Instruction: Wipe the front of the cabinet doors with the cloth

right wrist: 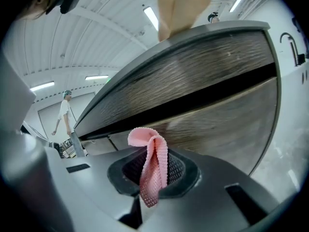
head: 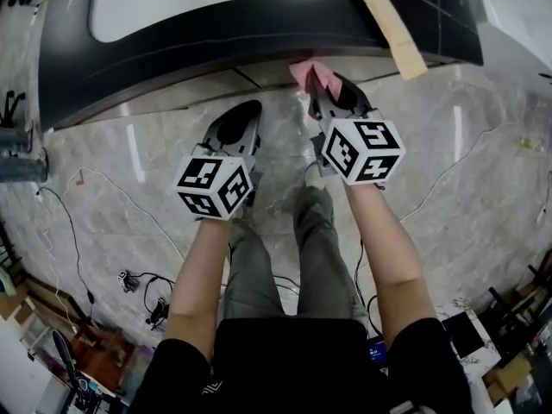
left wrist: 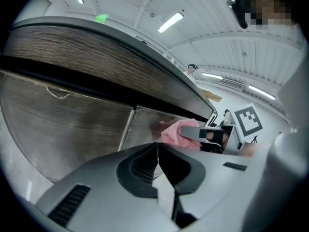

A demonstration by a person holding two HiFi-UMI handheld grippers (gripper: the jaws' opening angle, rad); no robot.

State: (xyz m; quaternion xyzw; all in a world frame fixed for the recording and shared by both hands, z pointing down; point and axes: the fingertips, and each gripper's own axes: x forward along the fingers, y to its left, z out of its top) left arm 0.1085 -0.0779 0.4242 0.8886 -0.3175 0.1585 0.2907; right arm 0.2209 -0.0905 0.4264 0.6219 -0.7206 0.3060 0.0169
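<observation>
**Two grippers at the cabinet, cloth up near the door**

Both grippers are held low in front of the cabinet doors [right wrist: 227,115], under the dark edge of the counter [head: 172,50]. The right gripper [head: 332,89] has its fingers [right wrist: 193,178] clenched on a pink cloth [right wrist: 153,166], whose folded end sticks out past the tips towards the wood-grain front. Whether the cloth already touches the door I cannot tell; it is at least very near. The left gripper [left wrist: 157,146] hangs just beside it with its fingers [left wrist: 135,166] pressed together on nothing.

This looks like the start of a wiping stroke. The next move calls for pressing the cloth flat against the panel and drawing it across, then past the seam [left wrist: 126,129] onto the neighbouring door.
</observation>
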